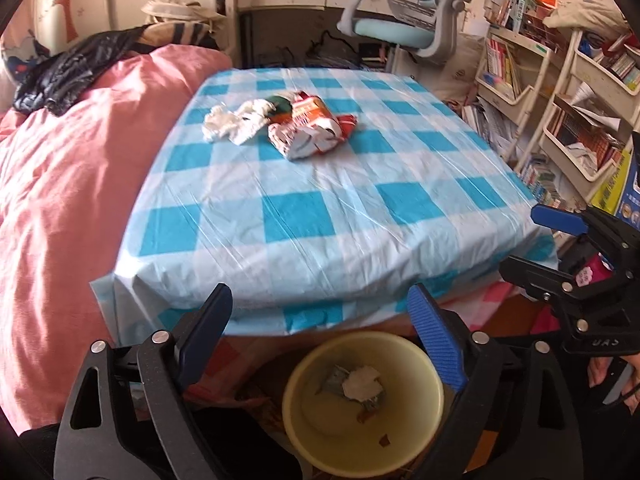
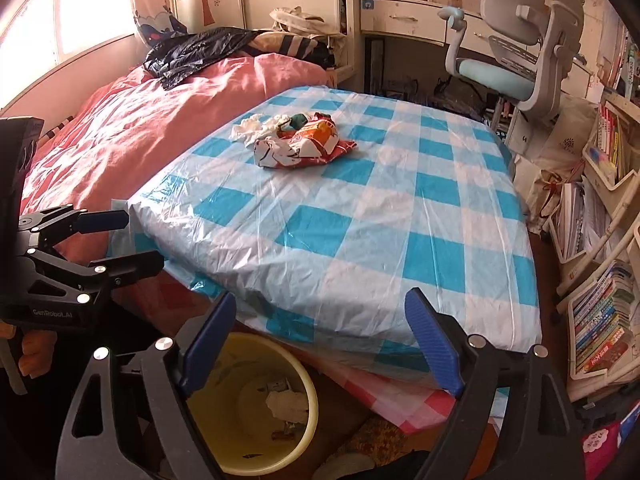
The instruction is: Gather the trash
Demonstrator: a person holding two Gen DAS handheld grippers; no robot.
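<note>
A yellow bin (image 1: pixel 362 339) (image 2: pixel 309 388) stands on the floor below the table's near edge, with crumpled white paper (image 1: pixel 362 385) (image 2: pixel 289 401) and scraps inside. On the blue-checked tablecloth (image 1: pixel 320 208) (image 2: pixel 360 220), far side, lie white tissues (image 1: pixel 230 124) (image 2: pixel 256 125) and red-and-orange snack wrappers (image 1: pixel 308 126) (image 2: pixel 304 147). My left gripper (image 1: pixel 320 304) (image 2: pixel 132 240) hangs open over the bin, nothing between its fingers. My right gripper (image 2: pixel 320 308) (image 1: pixel 536 245) is open and empty too, beside the left one, above the bin's right side.
A bed with a pink quilt (image 1: pixel 72 184) (image 2: pixel 140 132) adjoins the table's left side, a black bag (image 2: pixel 200 52) lying on it. Behind the table stand a desk and a grey-blue chair (image 1: pixel 408 20) (image 2: pixel 516 52). Book racks (image 1: pixel 576 120) (image 2: pixel 600 312) line the right.
</note>
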